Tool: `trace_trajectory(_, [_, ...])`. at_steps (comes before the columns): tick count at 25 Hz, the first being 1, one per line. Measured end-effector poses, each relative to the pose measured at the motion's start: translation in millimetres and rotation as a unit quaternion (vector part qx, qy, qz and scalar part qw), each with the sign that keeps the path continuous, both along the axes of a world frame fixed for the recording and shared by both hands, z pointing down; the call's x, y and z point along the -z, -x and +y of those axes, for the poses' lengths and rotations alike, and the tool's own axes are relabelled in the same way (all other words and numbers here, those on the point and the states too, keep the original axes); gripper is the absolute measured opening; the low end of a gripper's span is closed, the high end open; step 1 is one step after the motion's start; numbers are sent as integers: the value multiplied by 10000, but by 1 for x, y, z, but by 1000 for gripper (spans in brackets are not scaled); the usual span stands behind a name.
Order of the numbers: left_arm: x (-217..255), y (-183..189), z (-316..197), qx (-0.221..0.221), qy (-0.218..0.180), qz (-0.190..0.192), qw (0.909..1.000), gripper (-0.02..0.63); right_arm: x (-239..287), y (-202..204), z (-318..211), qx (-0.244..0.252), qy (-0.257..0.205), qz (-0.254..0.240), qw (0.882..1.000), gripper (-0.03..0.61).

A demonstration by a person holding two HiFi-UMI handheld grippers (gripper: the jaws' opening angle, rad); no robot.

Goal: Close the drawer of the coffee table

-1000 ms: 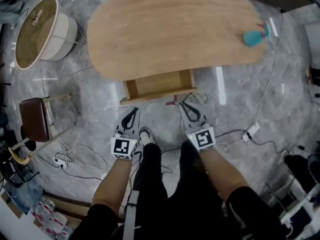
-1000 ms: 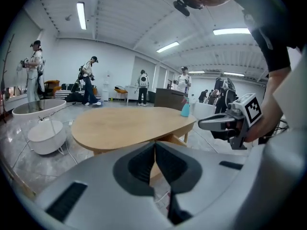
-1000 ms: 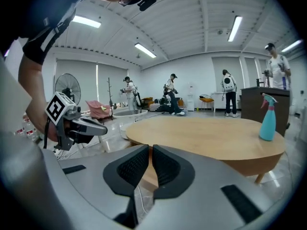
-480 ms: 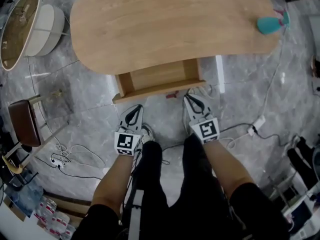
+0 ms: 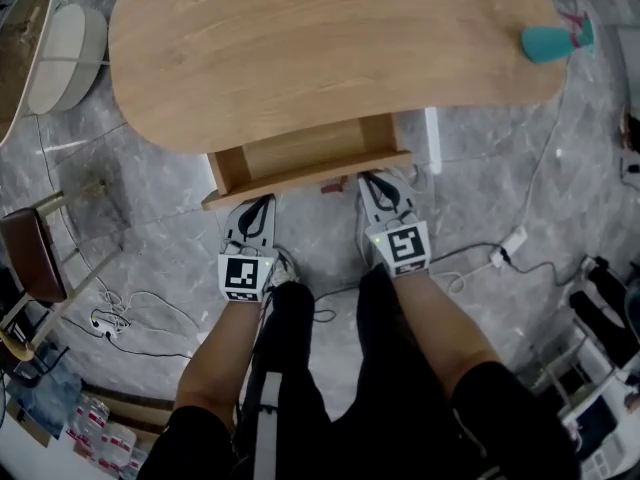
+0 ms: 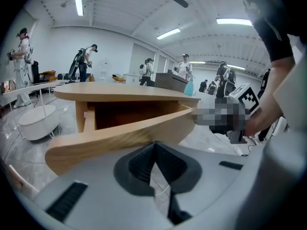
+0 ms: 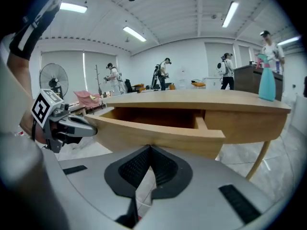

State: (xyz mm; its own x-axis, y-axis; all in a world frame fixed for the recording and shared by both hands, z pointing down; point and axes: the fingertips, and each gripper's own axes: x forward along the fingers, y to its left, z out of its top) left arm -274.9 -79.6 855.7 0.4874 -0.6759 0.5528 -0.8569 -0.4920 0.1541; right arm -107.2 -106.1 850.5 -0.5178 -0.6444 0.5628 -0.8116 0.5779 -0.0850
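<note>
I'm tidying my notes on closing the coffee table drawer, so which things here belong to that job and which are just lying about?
Belongs to the job: coffee table; open drawer; left gripper and right gripper, both shut, close to its front.

Lying about: teal bottle on the tabletop; round white side table; brown stool; loose cables on the floor.

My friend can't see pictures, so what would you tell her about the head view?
From above: a wooden coffee table has its drawer pulled open. A person holds the shut left tongs and right tongs just in front of it.
</note>
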Motion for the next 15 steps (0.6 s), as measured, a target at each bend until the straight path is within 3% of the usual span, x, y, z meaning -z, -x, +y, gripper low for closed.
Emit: trace_trajectory(15, [0,15,-86,292,-513,131,9982,6,-3,10,-88,-100,-794,-89,9967,9])
